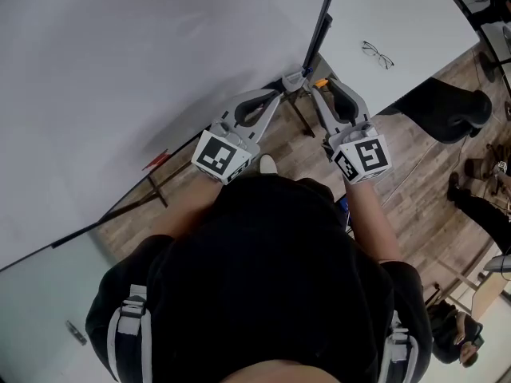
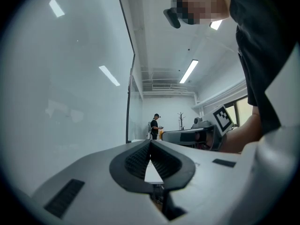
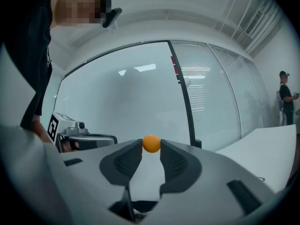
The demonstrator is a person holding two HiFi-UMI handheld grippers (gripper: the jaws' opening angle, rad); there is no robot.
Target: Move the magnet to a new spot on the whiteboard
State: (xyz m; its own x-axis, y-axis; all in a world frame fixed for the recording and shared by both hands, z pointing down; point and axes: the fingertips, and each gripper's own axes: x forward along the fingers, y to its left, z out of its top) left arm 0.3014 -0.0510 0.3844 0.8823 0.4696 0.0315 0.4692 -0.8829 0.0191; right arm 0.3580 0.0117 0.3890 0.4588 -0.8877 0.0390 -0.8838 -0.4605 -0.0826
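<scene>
A small orange round magnet (image 3: 151,144) sits between the fingertips of my right gripper (image 3: 151,145), which is shut on it. In the head view it shows as an orange speck (image 1: 320,82) at that gripper's tip (image 1: 318,85), close to the lower right corner of the whiteboard (image 1: 120,70). I cannot tell whether the magnet touches the board. My left gripper (image 2: 150,142) is shut with nothing in it; its tip (image 1: 289,81) lies just left of the right one. The board (image 3: 117,102) fills the background behind the magnet.
The board's dark frame post (image 1: 319,22) rises between the grippers. A red marker (image 1: 156,160) lies on the board's ledge. To the right is a white table (image 1: 415,22) with eyeglasses (image 1: 377,54) and a black chair (image 1: 447,110). Another person (image 3: 284,97) stands far off.
</scene>
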